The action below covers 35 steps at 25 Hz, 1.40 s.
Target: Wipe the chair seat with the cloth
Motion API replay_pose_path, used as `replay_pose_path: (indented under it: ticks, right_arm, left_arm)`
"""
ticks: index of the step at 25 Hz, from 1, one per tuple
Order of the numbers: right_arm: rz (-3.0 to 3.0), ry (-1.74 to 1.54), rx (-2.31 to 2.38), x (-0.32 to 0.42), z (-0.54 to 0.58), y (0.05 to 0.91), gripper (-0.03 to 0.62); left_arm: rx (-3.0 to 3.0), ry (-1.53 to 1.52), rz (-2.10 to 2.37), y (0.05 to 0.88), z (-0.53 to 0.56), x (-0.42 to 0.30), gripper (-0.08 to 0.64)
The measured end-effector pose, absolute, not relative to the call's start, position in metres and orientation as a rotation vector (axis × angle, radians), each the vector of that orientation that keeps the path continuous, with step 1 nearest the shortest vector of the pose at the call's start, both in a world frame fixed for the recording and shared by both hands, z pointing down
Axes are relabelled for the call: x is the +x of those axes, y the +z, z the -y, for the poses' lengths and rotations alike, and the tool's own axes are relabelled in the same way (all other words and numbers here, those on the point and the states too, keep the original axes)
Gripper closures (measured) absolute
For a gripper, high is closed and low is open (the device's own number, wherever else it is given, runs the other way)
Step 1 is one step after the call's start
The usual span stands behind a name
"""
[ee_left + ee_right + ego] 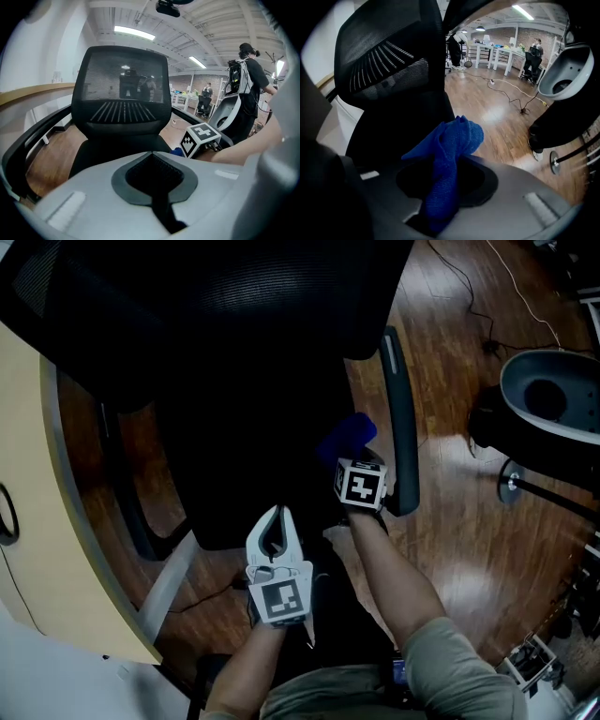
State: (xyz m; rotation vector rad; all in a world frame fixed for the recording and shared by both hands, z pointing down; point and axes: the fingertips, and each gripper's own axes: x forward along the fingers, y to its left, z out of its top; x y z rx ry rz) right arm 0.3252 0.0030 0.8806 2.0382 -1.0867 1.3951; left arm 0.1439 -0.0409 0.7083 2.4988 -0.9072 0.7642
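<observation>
Nearest to the head camera, the person's left forearm (246,667) and right forearm (398,573) are seen, reaching in from the front edge of the chair seat (244,456).

Largest item recorded: the black office chair (216,362), whose mesh backrest (225,296) rises behind the chair seat. Next, the wooden floor (469,540) is noted to the right of the chair seat, and a pale desk edge (47,521) to its left. The right armrest (400,418) is seen running along the right side of the chair seat.

Next, the left gripper (278,519) is held at the front edge of the chair seat. Its jaws are pressed together, with nothing between them. Then the right gripper (351,454) is held over the right part of the chair seat, just beside the right armrest and pointed steeply down. Its jaws are pinched on the blue cloth (449,154).

Smallest: the blue cloth is bunched and protrudes past the jaw tips towards the chair seat. Contact with the chair seat cannot be told.
</observation>
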Motion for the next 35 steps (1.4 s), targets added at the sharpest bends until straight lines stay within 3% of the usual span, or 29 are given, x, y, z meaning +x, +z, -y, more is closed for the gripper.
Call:
replay_pose_path:
  ticks: [8,17,25,29,35]
  right_arm:
    - [1.293,1.261,2.042,0.281,0.027,0.838,0.483]
    - [1.799,1.127,1.636,0.068,0.095,0.804,0.482]
    - [1.998,0.997,1.129,-0.080,0.104,0.837,0.482]
    - [1.967,0.980,1.055,-0.096,0.095,0.858,0.482]
    - [1.867,1.039,1.216,-0.045,0.086,0.864,0.482]
  left_arm:
    - [2.385,0.753,1.078,0.718,0.056,0.070,0.555]
    - [2.294,0.749,1.274,0.710,0.066,-0.049,0.555]
    - [2.191,0.739,1.400,0.723,0.064,-0.124,0.555]
    - [2.179,0.747,1.392,0.730,0.061,-0.134,0.555]
    - [2.245,0.770,1.291,0.735,0.058,-0.107,0.555]
